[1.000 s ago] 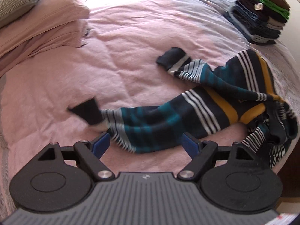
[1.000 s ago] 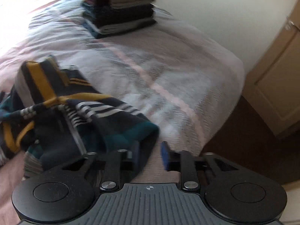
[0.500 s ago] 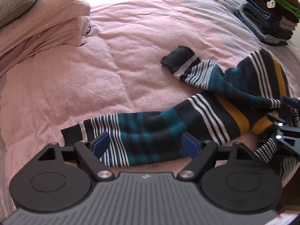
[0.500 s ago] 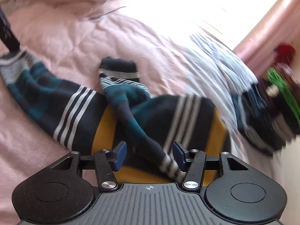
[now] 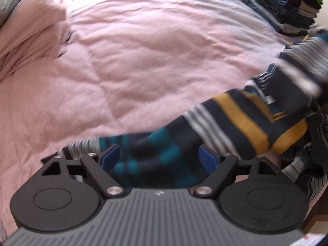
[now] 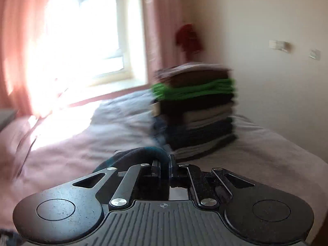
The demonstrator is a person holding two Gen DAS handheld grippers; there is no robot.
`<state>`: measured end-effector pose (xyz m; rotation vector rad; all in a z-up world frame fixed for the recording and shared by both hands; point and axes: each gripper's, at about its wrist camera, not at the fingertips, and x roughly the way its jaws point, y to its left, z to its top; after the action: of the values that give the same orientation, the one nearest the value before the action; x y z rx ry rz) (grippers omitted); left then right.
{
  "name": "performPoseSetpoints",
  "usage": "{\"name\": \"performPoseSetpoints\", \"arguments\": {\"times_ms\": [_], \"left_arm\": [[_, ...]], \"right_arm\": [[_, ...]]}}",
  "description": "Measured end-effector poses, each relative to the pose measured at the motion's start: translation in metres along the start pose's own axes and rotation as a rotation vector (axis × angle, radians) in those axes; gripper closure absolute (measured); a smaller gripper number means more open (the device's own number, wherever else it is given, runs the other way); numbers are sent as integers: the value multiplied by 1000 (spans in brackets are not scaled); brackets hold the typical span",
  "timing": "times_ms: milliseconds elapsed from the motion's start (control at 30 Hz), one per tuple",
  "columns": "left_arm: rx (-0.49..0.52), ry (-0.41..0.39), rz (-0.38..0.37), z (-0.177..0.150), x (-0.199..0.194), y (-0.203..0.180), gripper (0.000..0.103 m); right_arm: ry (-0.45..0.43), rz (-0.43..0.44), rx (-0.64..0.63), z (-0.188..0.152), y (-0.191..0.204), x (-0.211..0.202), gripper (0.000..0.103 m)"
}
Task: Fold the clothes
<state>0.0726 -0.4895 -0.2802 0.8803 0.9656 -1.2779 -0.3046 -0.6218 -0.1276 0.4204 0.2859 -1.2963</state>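
A striped sweater [image 5: 231, 121] in navy, teal, white and mustard lies across the pink bed cover [image 5: 143, 61], one sleeve running under my left gripper [image 5: 158, 156]. That gripper is open, its blue pads on either side of the sleeve without touching it. The sweater's right part is lifted and blurred. In the right wrist view my right gripper [image 6: 163, 167] is shut on a navy and teal fold of the sweater [image 6: 141, 152], held up above the bed.
A tall stack of folded clothes [image 6: 196, 110] stands at the bed's far right, also visible as the stack [image 5: 287, 4] in the left wrist view. Pink pillows [image 5: 26, 39] lie at the left. A window [image 6: 100, 37] with pink curtains and a wall are behind.
My right gripper has shut on the sweater and lifted it, now facing the stack and window. The sweater's second sleeve has left the cover. The left gripper has moved closer over the near sleeve.
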Motion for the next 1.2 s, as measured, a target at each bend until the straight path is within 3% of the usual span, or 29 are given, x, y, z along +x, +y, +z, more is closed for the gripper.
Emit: {"name": "performPoseSetpoints", "arguments": {"times_ms": [67, 100, 133, 167, 200, 233, 367, 467, 600, 667, 700, 733, 767, 800, 833, 867, 900, 1033, 1200], "left_arm": [[14, -23, -27, 14, 2, -23, 22], [19, -33, -40, 20, 6, -36, 22], [24, -40, -55, 26, 10, -49, 21], [31, -44, -72, 33, 16, -65, 21], [41, -49, -88, 39, 22, -79, 21], [54, -59, -105, 46, 30, -95, 20], [133, -73, -141, 68, 71, -142, 18], [178, -34, -159, 81, 108, -155, 16], [226, 37, -206, 83, 144, -156, 12], [210, 46, -230, 77, 150, -153, 14], [196, 47, -241, 73, 150, -152, 23], [193, 44, -255, 69, 149, -152, 35], [200, 27, -256, 64, 146, -153, 41], [208, 18, -251, 60, 143, -154, 54], [209, 12, -250, 57, 139, -154, 70], [194, 3, -251, 55, 135, -152, 78], [162, -2, -256, 54, 129, -148, 87], [16, -102, -235, 48, 86, -124, 91], [-135, -268, -168, 42, -13, -81, 91]], "right_arm": [[6, -206, 184, 8, -82, -1, 100], [88, -299, 259, 4, -122, 8, 98], [233, -374, 315, -3, -158, 25, 87], [451, -491, 359, -16, -197, 44, 79], [606, -565, 384, -28, -221, 59, 65], [651, -573, 394, -36, -234, 65, 65], [576, -335, 279, -25, -227, 95, 52], [563, -56, 132, -11, -196, 139, 46], [665, 331, -108, -19, -131, 206, 33], [700, 437, -244, -34, -98, 233, 31], [738, 481, -303, -46, -84, 243, 31], [776, 504, -338, -57, -73, 253, 31], [814, 508, -364, -68, -63, 262, 31], [828, 516, -383, -76, -56, 265, 38], [818, 533, -402, -80, -50, 260, 74], [820, 529, -439, -82, -44, 251, 88], [806, 508, -478, -86, -41, 247, 94], [610, 554, -470, -36, -27, 209, 98], [334, 615, -462, 51, 16, 177, 99]]}}
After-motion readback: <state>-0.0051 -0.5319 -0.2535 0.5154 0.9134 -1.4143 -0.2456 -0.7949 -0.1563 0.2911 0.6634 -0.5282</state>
